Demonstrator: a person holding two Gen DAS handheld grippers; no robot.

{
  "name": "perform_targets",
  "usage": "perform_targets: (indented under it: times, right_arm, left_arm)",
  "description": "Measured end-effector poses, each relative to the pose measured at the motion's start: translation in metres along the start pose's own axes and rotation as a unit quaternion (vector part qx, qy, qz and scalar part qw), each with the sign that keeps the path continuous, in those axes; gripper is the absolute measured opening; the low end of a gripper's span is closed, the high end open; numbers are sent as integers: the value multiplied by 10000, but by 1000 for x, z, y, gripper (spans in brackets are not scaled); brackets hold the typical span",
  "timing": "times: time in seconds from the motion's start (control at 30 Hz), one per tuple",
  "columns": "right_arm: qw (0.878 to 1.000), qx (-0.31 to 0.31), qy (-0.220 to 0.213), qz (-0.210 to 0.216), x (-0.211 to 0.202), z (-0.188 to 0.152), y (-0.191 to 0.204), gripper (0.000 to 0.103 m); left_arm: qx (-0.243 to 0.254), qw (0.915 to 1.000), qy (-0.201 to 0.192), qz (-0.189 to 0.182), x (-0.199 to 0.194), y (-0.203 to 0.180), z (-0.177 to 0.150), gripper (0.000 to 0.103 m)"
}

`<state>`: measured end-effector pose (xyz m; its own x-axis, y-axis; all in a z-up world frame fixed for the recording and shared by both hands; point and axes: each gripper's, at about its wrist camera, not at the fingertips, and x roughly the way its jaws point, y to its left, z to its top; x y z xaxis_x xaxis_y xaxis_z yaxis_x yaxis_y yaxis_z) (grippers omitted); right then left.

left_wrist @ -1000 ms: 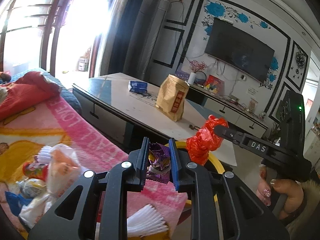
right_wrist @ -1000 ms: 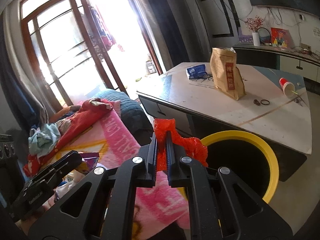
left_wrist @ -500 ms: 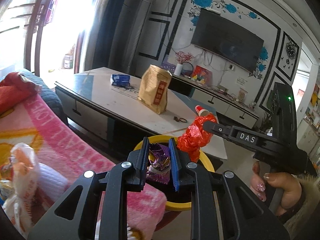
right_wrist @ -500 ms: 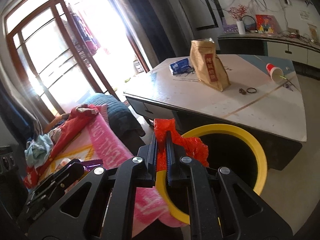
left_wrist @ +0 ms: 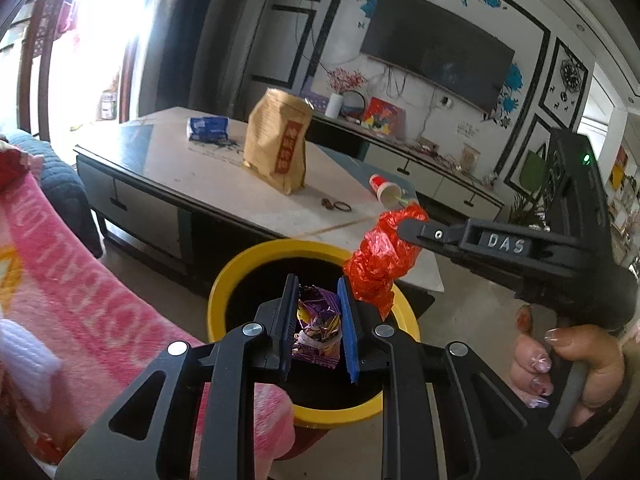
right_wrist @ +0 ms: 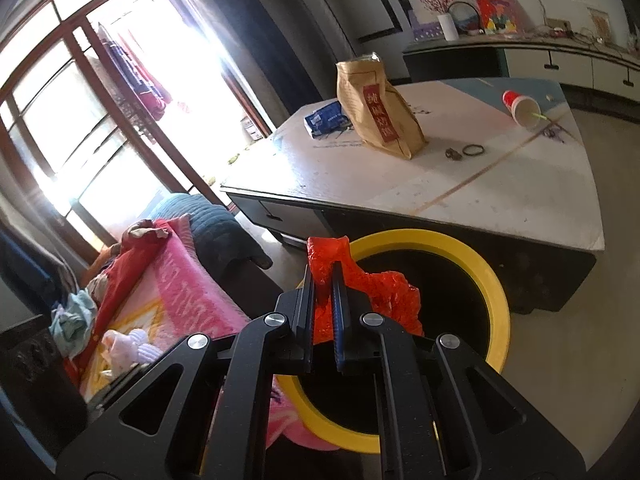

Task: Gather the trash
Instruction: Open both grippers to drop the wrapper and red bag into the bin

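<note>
Left claw (left_wrist: 318, 326) pinched a wrapper (left_wrist: 319, 330), right claw (right_wrist: 323, 308) a red bag (right_wrist: 372, 300), over the bin's (right_wrist: 494, 280) rim; either could drop outside.

Two black two-finger grippers: the left gripper (left_wrist: 318, 300) holding one crumpled purple foil wrapper (left_wrist: 318, 330), the right gripper (right_wrist: 323, 280) holding one crumpled red plastic bag (right_wrist: 360, 292). One round yellow-rimmed black bin (left_wrist: 218, 300) right under both gripper tips. Beyond the grippers, one low white-topped table (right_wrist: 460, 184) with one tall brown paper bag with a red label (right_wrist: 378, 108), one flat blue packet (right_wrist: 326, 118), one tipped red-and-white paper cup (right_wrist: 520, 106) and one thin dark ring (right_wrist: 473, 150); one pink patterned blanket (left_wrist: 80, 288) left of the left gripper.
</note>
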<state>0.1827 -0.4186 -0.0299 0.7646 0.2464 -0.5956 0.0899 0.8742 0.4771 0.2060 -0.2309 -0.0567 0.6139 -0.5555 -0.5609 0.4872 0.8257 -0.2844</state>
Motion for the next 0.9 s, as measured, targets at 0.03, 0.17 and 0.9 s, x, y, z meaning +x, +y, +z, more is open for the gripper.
perform_targets:
  times: [0.03, 0.17, 0.9]
  right_arm:
    - [10000, 32, 17, 9, 1, 0, -2, 4]
    - [9998, 166, 87, 15, 5, 0, -11, 6]
    - [9978, -521, -20, -414, 3, -13, 22, 51]
  left_arm:
    - [6, 10000, 29, -13, 4, -1, -1, 20]
    - [9, 9998, 174, -51, 22, 1, -2, 21]
    - [-379, 9959, -228, 789, -28, 38, 2, 95]
